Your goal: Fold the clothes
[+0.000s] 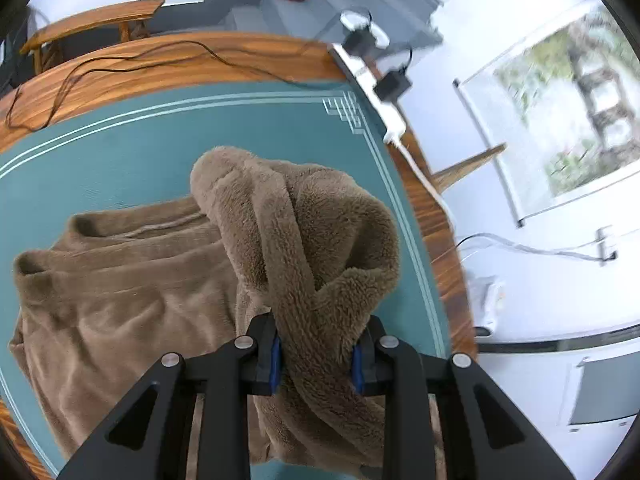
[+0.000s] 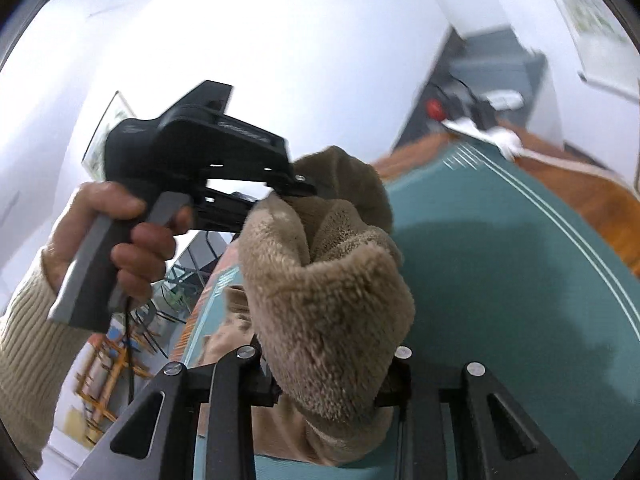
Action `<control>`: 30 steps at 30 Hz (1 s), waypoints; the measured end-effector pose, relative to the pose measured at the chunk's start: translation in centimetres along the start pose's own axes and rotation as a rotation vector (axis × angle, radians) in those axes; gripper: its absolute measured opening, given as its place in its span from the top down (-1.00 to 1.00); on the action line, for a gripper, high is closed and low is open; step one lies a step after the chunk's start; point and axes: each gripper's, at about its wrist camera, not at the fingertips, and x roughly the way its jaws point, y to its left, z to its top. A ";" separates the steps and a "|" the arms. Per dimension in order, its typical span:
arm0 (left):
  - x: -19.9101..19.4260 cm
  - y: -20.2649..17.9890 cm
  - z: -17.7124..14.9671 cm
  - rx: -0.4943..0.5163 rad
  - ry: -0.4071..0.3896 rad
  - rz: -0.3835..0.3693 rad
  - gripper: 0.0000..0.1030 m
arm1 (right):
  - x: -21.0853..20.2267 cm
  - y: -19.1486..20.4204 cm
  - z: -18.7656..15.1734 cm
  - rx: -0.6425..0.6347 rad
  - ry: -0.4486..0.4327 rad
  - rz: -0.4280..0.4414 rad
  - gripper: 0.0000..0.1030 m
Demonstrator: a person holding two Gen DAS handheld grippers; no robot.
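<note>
Nearest the lenses: both grippers are clenched on one brown fleece garment [image 1: 304,240]; the left gripper [image 1: 316,360] pinches a twisted rope of pile between its blue-padded fingers [image 1: 275,360], and the right gripper [image 2: 332,388] grasps a thick bunched fold.
Across from the right gripper: a person's hand [image 2: 120,240] in a cream ribbed sleeve [image 2: 28,344] squeezes the other tool's grey trigger.
Garment: deep, plush nap, tan-brown, bulky; the raised part hangs in a rolled hump, while the rest lies spread in soft creases on the teal mat [image 1: 120,152] covering the table [image 1: 168,60], towards its near edge in the left view.
Risk: the held section looks twisted, so carrying it over as it stands would likely set a crooked, lumpy fold; the heavy pile could also slide out of a narrow pinch.
Risk, further: lifting may drag the flat portion across the mat and undo its alignment.
Far edge: a thin dark cable [image 1: 132,60] trails along the bare wood, clear of the cloth; a white power strip [image 1: 380,96] sits at the far corner.
</note>
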 end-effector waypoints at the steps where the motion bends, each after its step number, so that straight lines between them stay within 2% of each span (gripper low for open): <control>1: -1.1 0.9 -0.1 -0.006 -0.012 -0.009 0.44 | 0.5 0.9 0.1 -0.021 -0.005 0.004 0.39; 3: -3.3 2.9 -0.6 -0.020 -0.038 -0.028 0.44 | 0.7 3.4 -0.2 -0.064 -0.010 0.022 0.39; 6: -5.9 6.4 -1.3 -0.049 -0.072 -0.064 0.44 | -1.3 9.5 -1.8 -0.132 -0.007 0.050 0.39; 11: -7.6 13.6 -3.3 -0.142 -0.108 -0.142 0.44 | 2.1 14.4 -2.9 -0.239 0.030 0.091 0.39; 18: -8.0 23.3 -6.6 -0.261 -0.143 -0.225 0.44 | 6.5 20.5 -7.3 -0.375 0.136 0.121 0.39; 24: -6.2 28.9 -9.1 -0.335 -0.152 -0.266 0.44 | 9.7 23.3 -11.0 -0.468 0.227 0.111 0.39; 28: -5.0 31.3 -10.6 -0.363 -0.154 -0.325 0.41 | 12.4 22.9 -12.6 -0.515 0.277 0.096 0.39; 30: -4.5 32.2 -11.3 -0.376 -0.159 -0.368 0.26 | 14.1 21.9 -12.8 -0.530 0.293 0.089 0.34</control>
